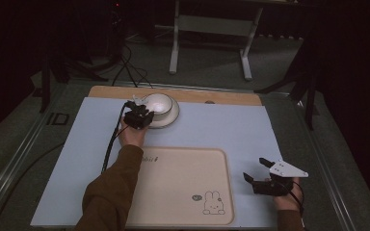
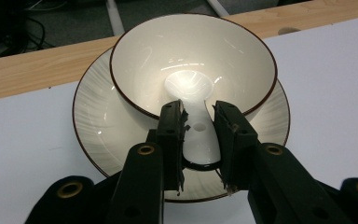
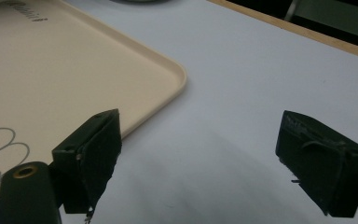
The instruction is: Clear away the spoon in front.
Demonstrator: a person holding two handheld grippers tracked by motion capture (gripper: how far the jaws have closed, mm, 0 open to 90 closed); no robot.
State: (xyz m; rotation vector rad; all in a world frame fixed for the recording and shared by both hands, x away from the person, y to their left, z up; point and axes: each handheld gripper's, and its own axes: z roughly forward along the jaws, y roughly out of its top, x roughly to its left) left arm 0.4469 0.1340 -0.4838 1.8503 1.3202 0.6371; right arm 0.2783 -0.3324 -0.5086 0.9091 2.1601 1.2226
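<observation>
Desk (image 1: 250, 125) under a pale blue mat, wooden edge along the far side. Large beige tray (image 1: 183, 187) with a rabbit drawing lies at the near middle, bare.

Ribbed saucer (image 1: 173, 118) at about 11 o'clock from the tray, near the wooden edge; cream bowl (image 1: 158, 103) with a dark rim sits on it. A white ceramic spoon (image 2: 196, 130) lies in the bowl, scoop down in the bottom, handle over the near rim above the saucer. Nothing stands between the tray and the saucer.

Left gripper (image 1: 138, 118): arm in a brown sleeve stretched forward from 6 o'clock, gripper at the bowl's near-left side, cable trailing back over the mat. Its fingers (image 2: 172, 135) are closed onto the spoon handle, one on each side, pads against it.

Right gripper (image 1: 265, 180): resting low at 3 o'clock of the tray, on the mat, pointing left and away. Fingers (image 3: 93, 154) spread wide, holding nothing.

Left gripper view gives the spoon and the grip; from the high view the spoon is too small to make out. Right gripper view shows the tray's rounded corner (image 3: 179, 77) and bare mat between the fingers.
</observation>
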